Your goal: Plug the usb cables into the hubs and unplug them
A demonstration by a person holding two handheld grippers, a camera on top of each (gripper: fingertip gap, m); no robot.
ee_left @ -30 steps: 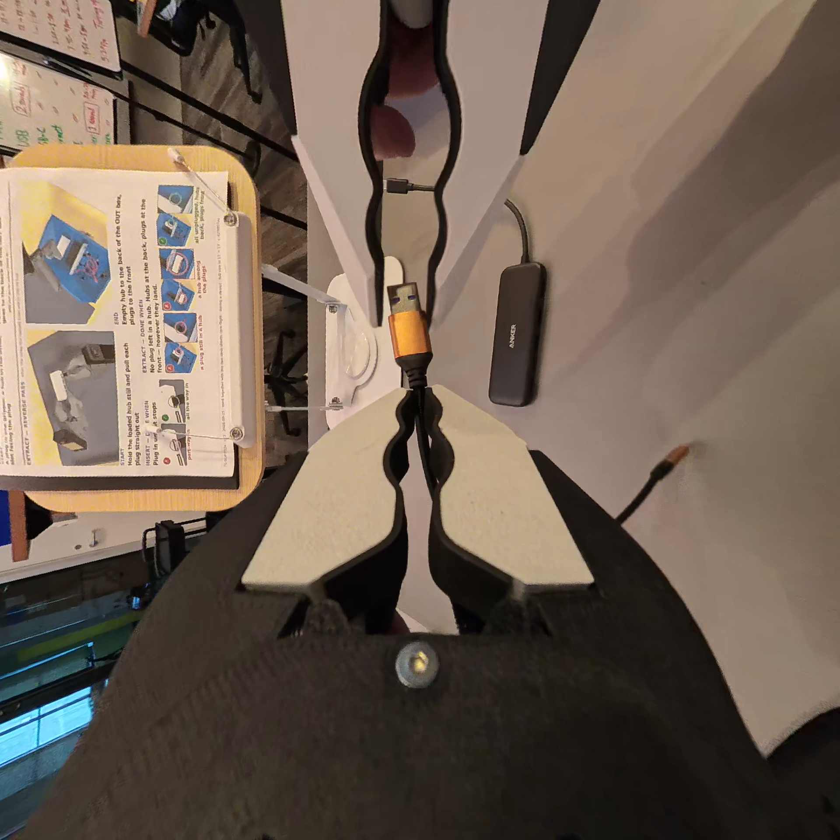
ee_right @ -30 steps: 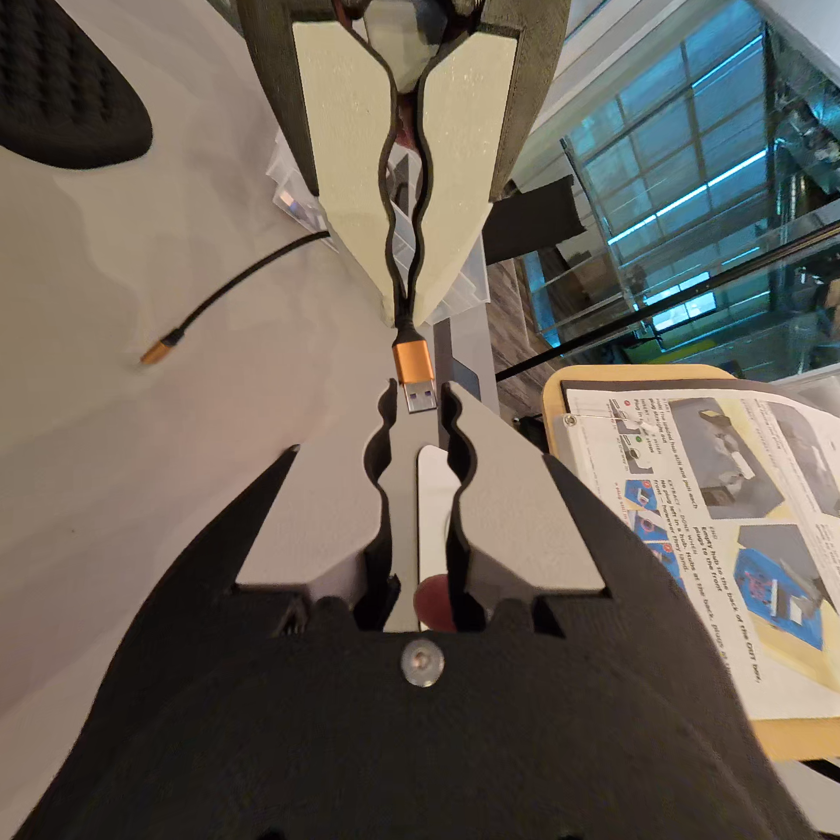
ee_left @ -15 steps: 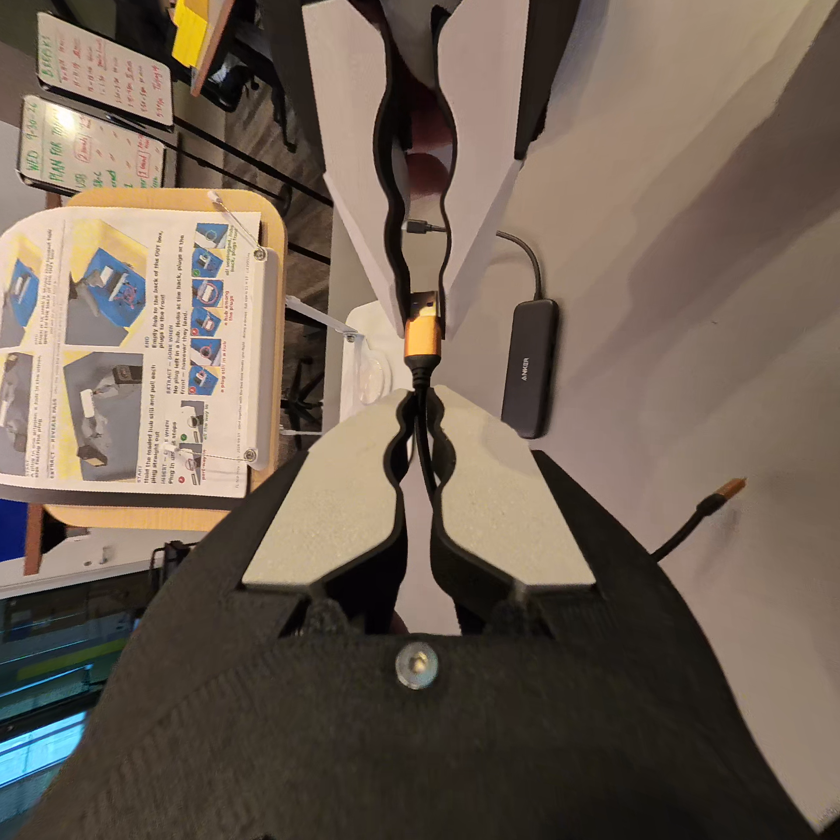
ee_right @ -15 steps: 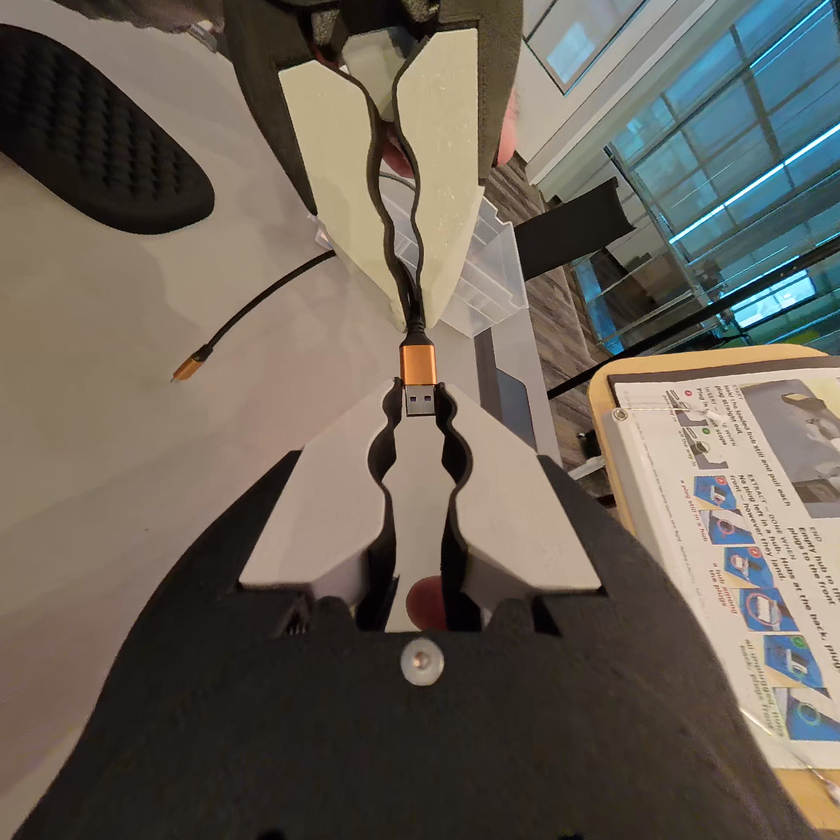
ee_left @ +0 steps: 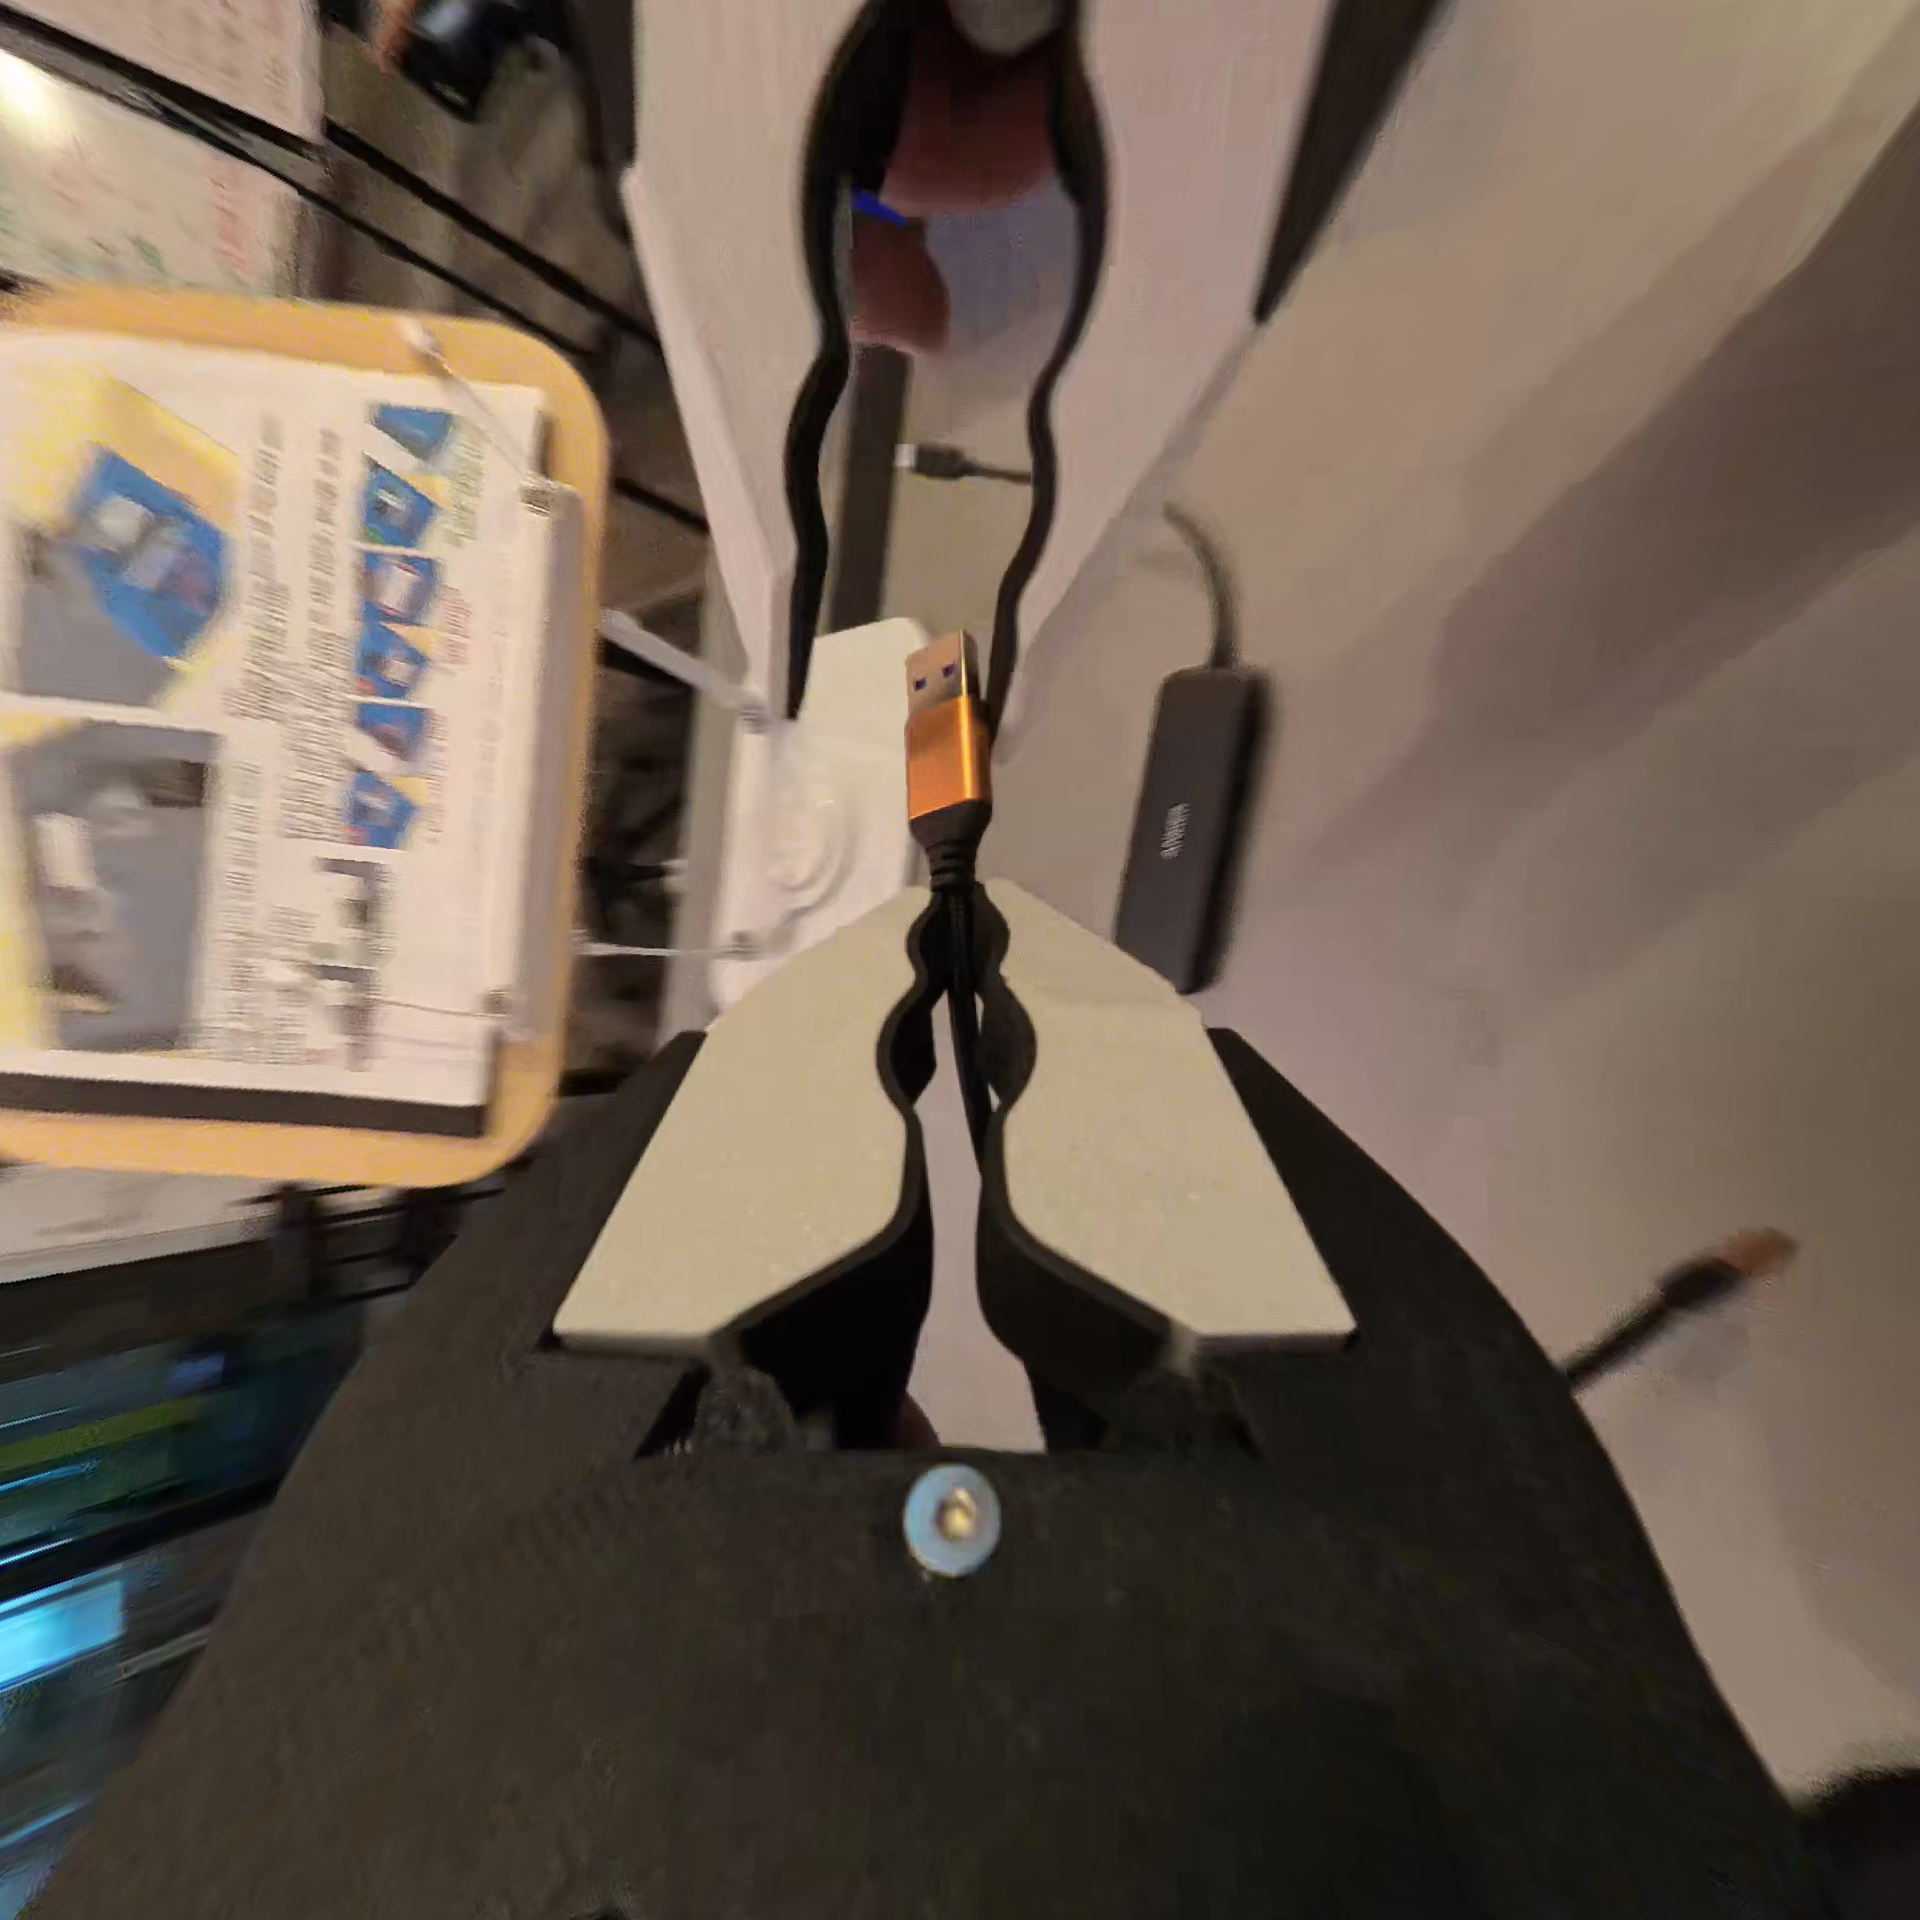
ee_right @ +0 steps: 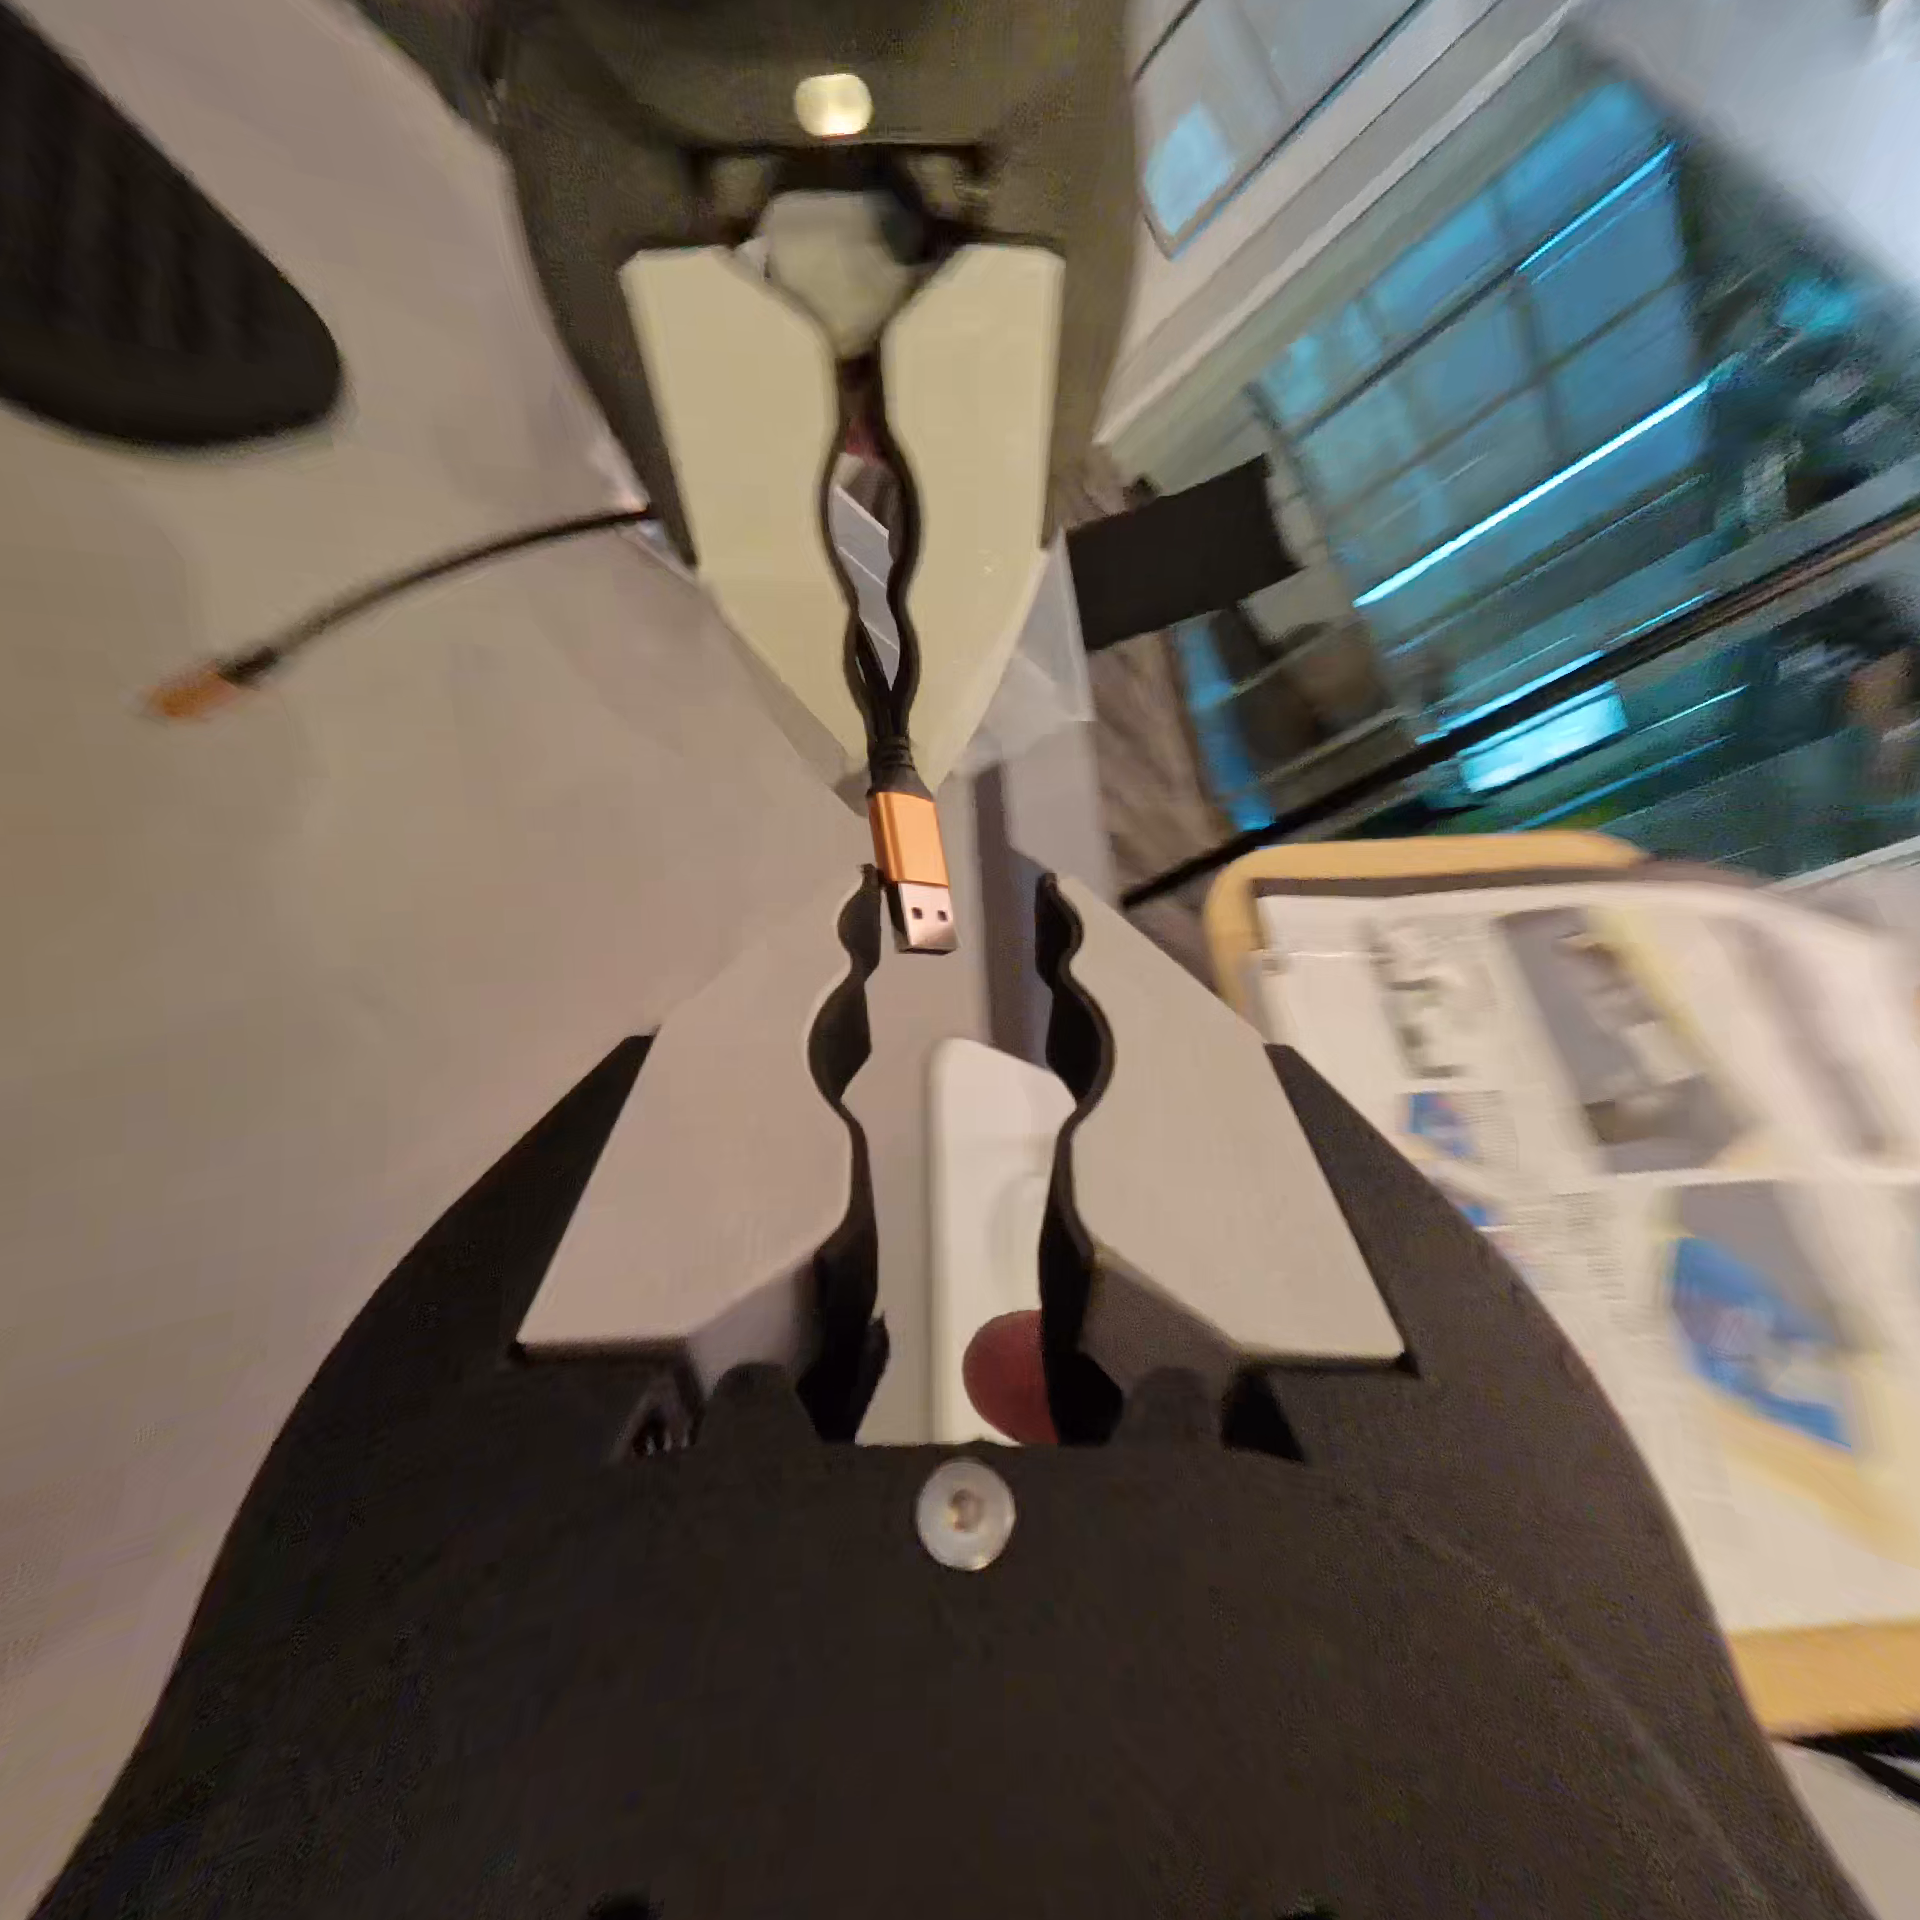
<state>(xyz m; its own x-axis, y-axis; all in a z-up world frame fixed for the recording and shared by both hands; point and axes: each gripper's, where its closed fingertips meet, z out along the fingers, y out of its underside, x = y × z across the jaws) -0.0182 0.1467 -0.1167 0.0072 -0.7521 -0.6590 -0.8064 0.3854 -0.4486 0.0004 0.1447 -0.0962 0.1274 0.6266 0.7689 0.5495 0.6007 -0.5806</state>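
Left gripper (ee_left: 956, 914): I pinched the cable (ee_left: 961, 997), plug (ee_left: 945, 727) free.
Right gripper (ee_right: 951, 904): parted, empty, around the plug tip.
Hub (ee_left: 1190, 831): beside the plug, no cable in it.
Progress: plugging not done.

The hub (ee_left: 1195, 831) lies on the table (ee_left: 1558, 623), right of the plug (ee_left: 948, 727); another cable end (ee_left: 1756, 1247) lies maybe nearer.

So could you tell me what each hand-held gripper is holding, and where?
Left hand-held gripper pinches the USB cable just behind its orange plug; right is open, empty.
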